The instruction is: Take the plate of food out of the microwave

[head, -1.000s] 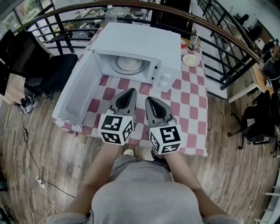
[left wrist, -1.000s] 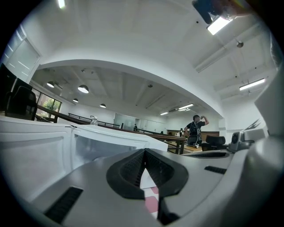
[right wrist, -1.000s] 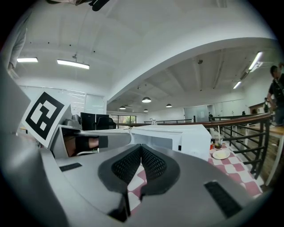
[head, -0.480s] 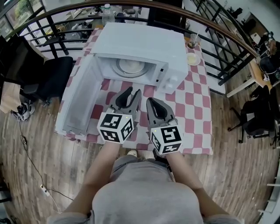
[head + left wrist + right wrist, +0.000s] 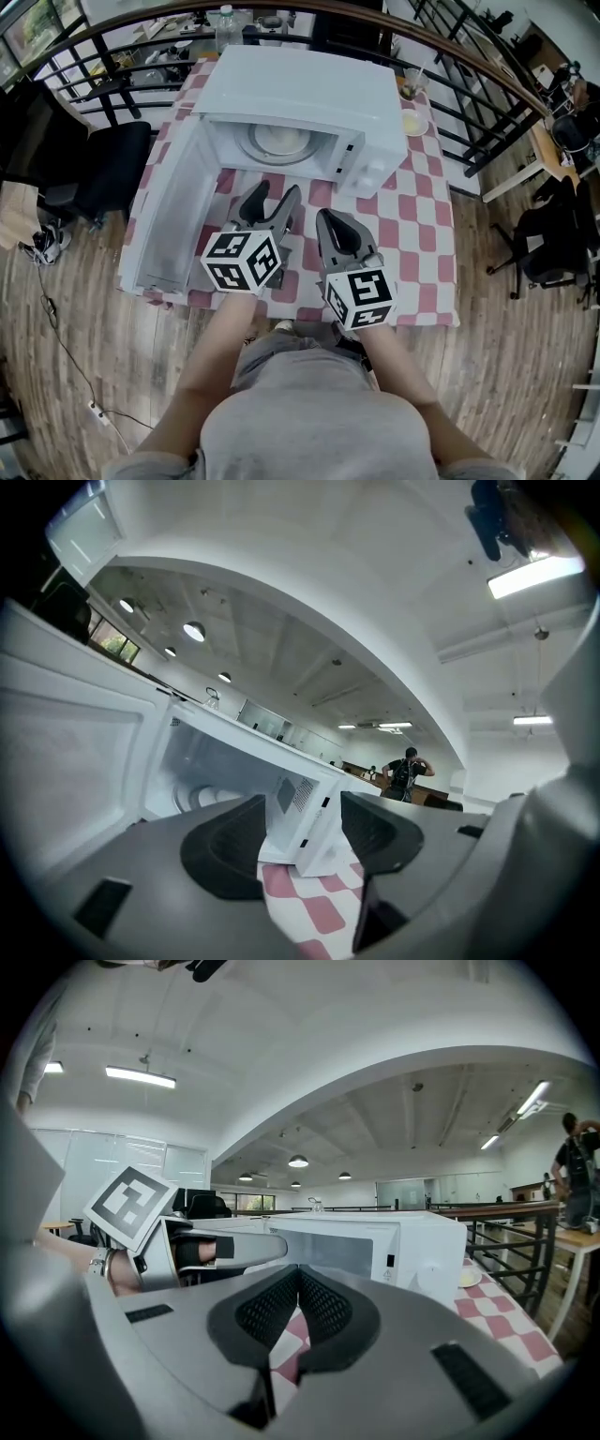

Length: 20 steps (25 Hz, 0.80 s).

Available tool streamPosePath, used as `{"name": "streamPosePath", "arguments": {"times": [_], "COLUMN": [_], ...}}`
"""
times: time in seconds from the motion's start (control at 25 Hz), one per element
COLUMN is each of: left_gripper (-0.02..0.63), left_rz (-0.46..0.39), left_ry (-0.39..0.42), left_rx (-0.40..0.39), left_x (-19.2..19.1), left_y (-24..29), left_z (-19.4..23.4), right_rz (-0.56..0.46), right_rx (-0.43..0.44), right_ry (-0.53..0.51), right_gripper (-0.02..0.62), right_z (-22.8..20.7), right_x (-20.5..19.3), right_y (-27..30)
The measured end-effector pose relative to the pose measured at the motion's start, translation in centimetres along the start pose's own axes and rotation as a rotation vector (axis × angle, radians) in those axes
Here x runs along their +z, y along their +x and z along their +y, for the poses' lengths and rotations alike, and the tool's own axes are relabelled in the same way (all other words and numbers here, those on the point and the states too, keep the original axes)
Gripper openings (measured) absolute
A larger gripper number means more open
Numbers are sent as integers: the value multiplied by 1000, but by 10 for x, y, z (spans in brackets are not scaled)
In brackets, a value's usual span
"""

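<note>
The white microwave (image 5: 309, 98) stands on the red-checked table (image 5: 417, 234) with its door (image 5: 173, 220) swung open to the left. Inside, a white plate (image 5: 278, 141) lies on the turntable; the food on it I cannot make out. My left gripper (image 5: 273, 193) hovers just in front of the opening. Its jaws have just been opening and now stand apart with nothing between them. In the left gripper view the cavity and the plate (image 5: 208, 799) show past the left gripper (image 5: 302, 810). My right gripper (image 5: 324, 217) is beside it, shut and empty, the same in its own view (image 5: 298, 1277).
A small saucer (image 5: 412, 122) and a cup with a straw (image 5: 409, 91) sit on the table right of the microwave. A black chair (image 5: 103, 159) stands left of the table. A curved dark railing (image 5: 469, 66) runs behind it.
The left gripper's jaws have gone from shut to apart, and its marker cube has rolled and shifted slightly left. The right gripper has hardly moved.
</note>
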<state>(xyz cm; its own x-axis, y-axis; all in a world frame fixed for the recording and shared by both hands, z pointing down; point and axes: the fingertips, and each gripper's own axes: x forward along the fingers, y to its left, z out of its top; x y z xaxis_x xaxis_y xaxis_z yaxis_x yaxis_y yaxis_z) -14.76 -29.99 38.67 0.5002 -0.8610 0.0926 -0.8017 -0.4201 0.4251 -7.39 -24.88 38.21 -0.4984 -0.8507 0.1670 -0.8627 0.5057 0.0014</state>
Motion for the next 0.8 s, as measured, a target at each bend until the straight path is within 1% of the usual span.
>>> {"name": "streamPosePath", "arguments": {"times": [0.24,0.56,0.64,0.72,0.8], "left_gripper": [238,247,247,248,265], "left_rz": [26,47,55,72,89], "left_ry": [-144,-307,-327,-325,-346], "left_rx": [-25,-15,-3,13,17], "left_x": [-16,-31,-35,-39,-42], "left_y": [11,31,38,47,55], "left_z": [13,38,45,52,58], "right_rz": [8,7,7,7,10], "right_rx": [5,17,16,16,15], "right_ry": [1,18,26,33,40], "right_gripper": [26,26,26,26,26], "right_z": [0,-3,-5,-8,-11], "right_x": [-9,-19,-21,-22,-23], "right_y": [0,14,18,23,30]}}
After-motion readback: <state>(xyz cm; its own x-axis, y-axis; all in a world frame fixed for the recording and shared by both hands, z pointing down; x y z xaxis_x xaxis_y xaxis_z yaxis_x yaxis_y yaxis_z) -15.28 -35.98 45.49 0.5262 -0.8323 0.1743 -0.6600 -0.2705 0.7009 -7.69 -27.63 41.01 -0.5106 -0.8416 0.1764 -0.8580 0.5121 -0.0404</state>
